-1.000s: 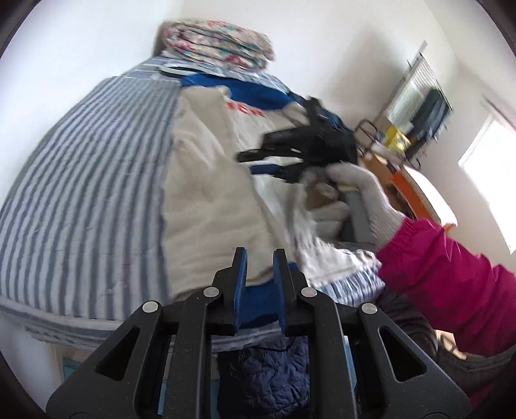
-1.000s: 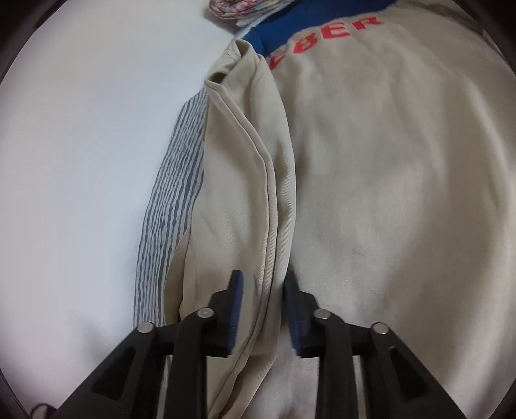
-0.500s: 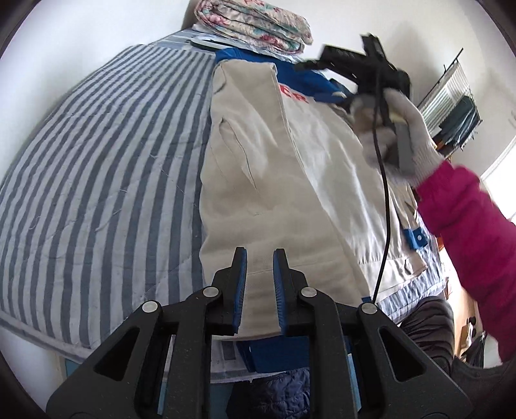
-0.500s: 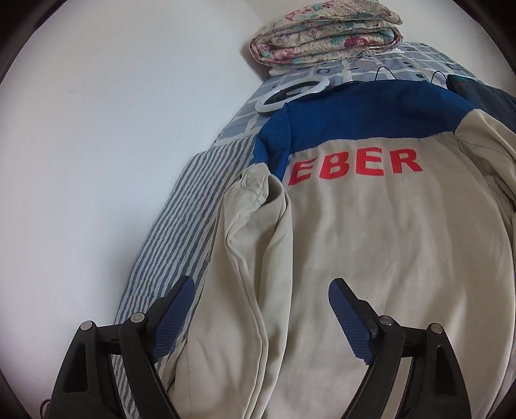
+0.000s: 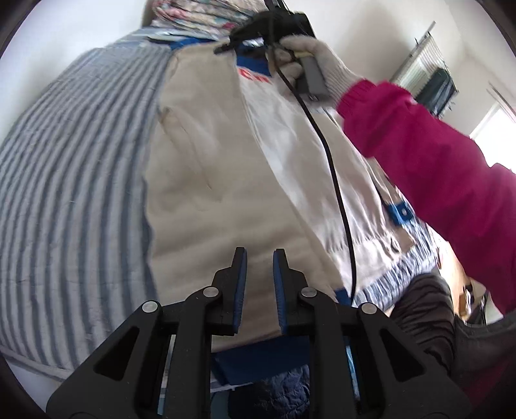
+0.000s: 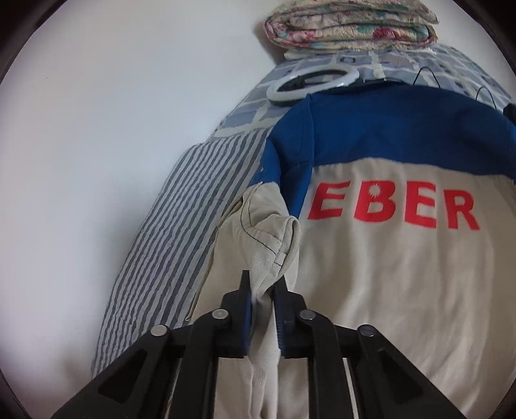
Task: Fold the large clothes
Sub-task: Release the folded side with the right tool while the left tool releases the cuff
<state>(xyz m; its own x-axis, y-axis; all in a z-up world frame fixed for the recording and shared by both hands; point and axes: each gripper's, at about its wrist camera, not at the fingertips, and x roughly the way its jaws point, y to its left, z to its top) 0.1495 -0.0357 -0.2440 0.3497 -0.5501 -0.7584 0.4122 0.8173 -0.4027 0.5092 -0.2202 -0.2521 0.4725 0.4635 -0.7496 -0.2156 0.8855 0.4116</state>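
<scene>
Striped bedsheet [image 6: 180,232] – right gripper [image 6: 262,290] closing, pinching beige twill jacket [image 6: 387,274].

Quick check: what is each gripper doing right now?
Left gripper: nearly closed, holding nothing, above the jacket.
Right gripper: fingers closing on a fold of the beige sleeve.

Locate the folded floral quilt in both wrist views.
Left wrist: floral quilt at top edge, left of centre, beyond the jacket.
Right wrist: floral quilt at top, right of centre, against the wall.
Shared landmark: red lettering on the jacket's back.
</scene>
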